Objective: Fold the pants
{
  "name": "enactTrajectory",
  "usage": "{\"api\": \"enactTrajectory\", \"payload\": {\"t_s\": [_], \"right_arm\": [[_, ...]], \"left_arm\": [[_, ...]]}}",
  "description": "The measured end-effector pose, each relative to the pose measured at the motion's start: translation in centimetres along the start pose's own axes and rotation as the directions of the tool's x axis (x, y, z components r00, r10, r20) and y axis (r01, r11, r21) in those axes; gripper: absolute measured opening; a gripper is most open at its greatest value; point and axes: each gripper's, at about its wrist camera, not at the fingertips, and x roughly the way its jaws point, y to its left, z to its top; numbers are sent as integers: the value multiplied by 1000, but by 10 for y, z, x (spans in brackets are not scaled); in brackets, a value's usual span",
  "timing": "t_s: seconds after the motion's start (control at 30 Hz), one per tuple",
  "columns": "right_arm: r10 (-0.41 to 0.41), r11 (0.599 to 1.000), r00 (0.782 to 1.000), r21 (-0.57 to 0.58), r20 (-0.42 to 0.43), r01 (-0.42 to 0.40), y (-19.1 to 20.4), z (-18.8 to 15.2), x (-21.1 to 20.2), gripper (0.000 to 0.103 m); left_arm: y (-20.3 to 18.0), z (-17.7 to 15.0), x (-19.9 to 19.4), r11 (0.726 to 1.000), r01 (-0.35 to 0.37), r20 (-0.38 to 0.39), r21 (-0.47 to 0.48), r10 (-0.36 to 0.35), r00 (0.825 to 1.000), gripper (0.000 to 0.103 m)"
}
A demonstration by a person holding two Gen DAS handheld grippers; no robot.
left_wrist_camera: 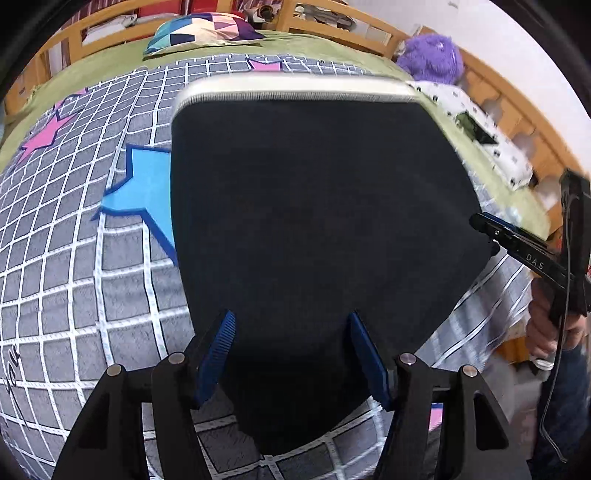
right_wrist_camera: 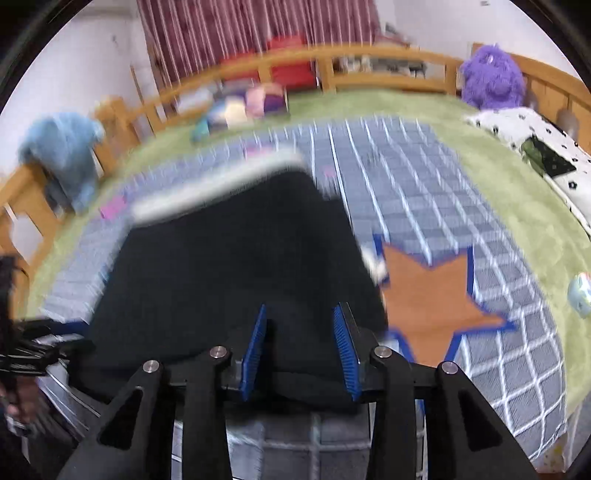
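Note:
Dark navy pants (left_wrist_camera: 314, 206) with a pale waistband (left_wrist_camera: 295, 90) at the far end lie flat on a grey grid blanket (left_wrist_camera: 74, 277). My left gripper (left_wrist_camera: 291, 325) is open, its blue pads on either side of the pants' near edge. My right gripper (right_wrist_camera: 301, 321) is open over the near edge of the same pants (right_wrist_camera: 229, 266); that view is motion-blurred. The right gripper also shows in the left wrist view (left_wrist_camera: 484, 225) at the pants' right edge.
The blanket has star patches, blue (left_wrist_camera: 144, 192) and orange (right_wrist_camera: 432, 295), over a green bedspread (right_wrist_camera: 498, 184). A patterned pillow (left_wrist_camera: 207, 31), a purple plush (right_wrist_camera: 491, 77), a blue plush (right_wrist_camera: 62, 147) and a spotted white cloth (right_wrist_camera: 535, 147) lie near the wooden bed rail (right_wrist_camera: 369, 55).

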Motion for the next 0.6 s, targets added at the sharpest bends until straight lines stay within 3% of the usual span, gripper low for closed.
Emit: {"api": "enactTrajectory", "payload": {"t_s": [0.1,0.17,0.27,0.37,0.43,0.53,0.57,0.6], "right_arm": [[-23,997,1000,-69,1,23,13,-6,-2,38],[5,997,1000,-78,6,-5,12,3,-13,38],[28,998,994,-55,104,-22,9,28,-24,40],[32,999,992,-22,119,-29,2,55,-6,43],[34,999,996,23,82,-36,-5,71,18,42],[38,998,999,41,39,-39,-6,75,43,27],[22,1000,998,17,54,-23,-2,74,42,13],[15,1000,997,-8,72,-14,0,73,39,10]], "left_arm": [[-4,0,-7,999,-11,1,46,11,1000,63],[4,7,-13,999,31,-12,19,-30,999,63],[21,16,-22,997,46,11,-54,-46,999,63],[40,24,-29,995,32,30,-98,-30,999,63],[50,26,-32,993,27,37,-117,-23,999,63],[64,28,-33,990,13,43,-143,-7,999,63],[68,30,-33,988,16,45,-154,-10,999,63],[72,32,-32,986,22,47,-164,-15,999,63]]}}
